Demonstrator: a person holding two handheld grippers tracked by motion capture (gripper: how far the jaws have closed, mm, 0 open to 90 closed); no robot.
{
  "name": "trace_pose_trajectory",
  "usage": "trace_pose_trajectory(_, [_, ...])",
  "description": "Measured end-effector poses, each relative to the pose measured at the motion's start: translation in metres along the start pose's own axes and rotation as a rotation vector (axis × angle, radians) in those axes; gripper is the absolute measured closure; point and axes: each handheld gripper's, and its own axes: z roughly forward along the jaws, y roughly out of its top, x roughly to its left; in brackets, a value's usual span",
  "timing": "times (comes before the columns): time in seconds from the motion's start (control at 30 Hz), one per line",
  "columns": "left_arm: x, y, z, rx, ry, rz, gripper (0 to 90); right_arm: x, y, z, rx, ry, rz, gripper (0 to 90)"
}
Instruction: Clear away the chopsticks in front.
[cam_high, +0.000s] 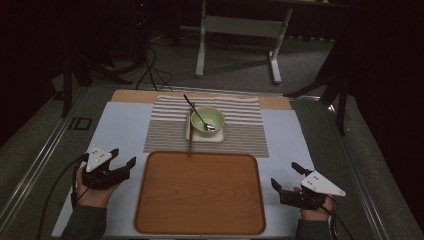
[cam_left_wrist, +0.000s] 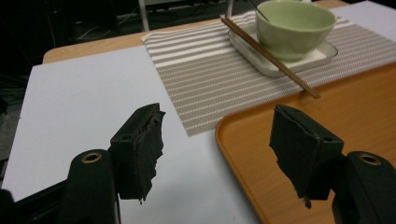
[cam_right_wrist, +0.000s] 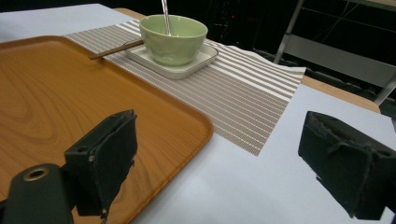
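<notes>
Nearest, left gripper (cam_high: 122, 159) and right gripper (cam_high: 285, 176) flank the tray (cam_high: 200, 192), jaws wide apart, empty. Ahead of both, beyond the tray, chopsticks (cam_high: 190, 142) lean against the bowl's (cam_high: 208, 121) dish; approach low, pinching both sticks together.

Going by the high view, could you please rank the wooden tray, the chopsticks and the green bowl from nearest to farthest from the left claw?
From the left claw:
1. Wooden tray, just to its right; its left edge is closest.
2. Chopsticks, farther ahead, leaning from the white dish down to the tray's far edge.
3. Green bowl, farthest, on the white dish on the striped mat.
</notes>
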Motion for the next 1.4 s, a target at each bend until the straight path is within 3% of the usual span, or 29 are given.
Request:
trace_pose_trajectory(0.63, [-0.005,0.026,0.027,-0.020,-0.010,0.012,36.3,0.001,0.000,0.002,0.004,0.007,-0.014,11.3])
trace_pose_trajectory(0.9, [-0.015,0.044,0.046,-0.040,-0.033,0.034,36.9,0.001,0.000,0.002,0.000,0.002,-0.016,11.3])
trace_pose_trajectory(1.4, [-0.020,0.054,0.077,-0.013,-0.041,0.058,38.0,0.000,0.000,0.001,-0.001,-0.007,-0.016,11.2])
